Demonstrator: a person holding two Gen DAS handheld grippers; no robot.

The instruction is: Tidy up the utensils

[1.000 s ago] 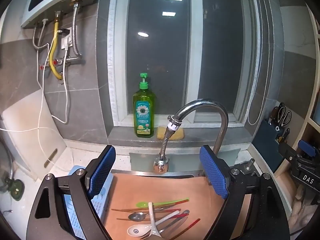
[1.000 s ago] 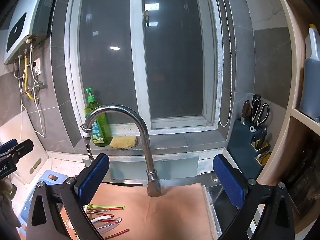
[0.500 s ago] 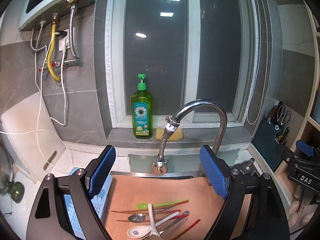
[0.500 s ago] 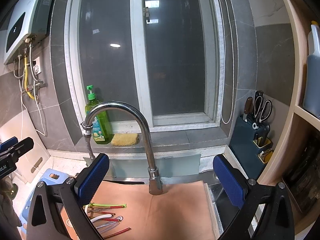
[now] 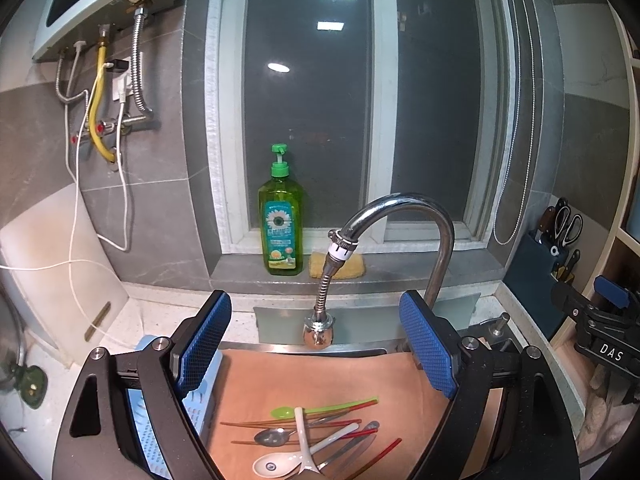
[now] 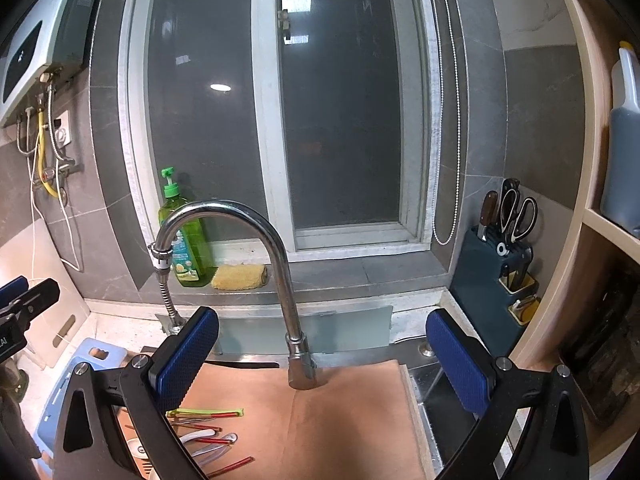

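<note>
hovering spread wide and holding nothing, the left gripper [image 5: 316, 344] and right gripper [image 6: 320, 354] are waiting; utensils [image 5: 316, 440] are lying piled at lower centre on the tan mat [image 5: 320, 376], needing a descent onto one piece.

Faucet [image 5: 436, 240] arches over the board's [image 5: 320, 380] back edge, hose nozzle [image 5: 319, 330] hanging just above it; bare board lies right of the utensil pile [image 5: 316, 436]; blue basket [image 5: 196, 400] flanks left.
</note>
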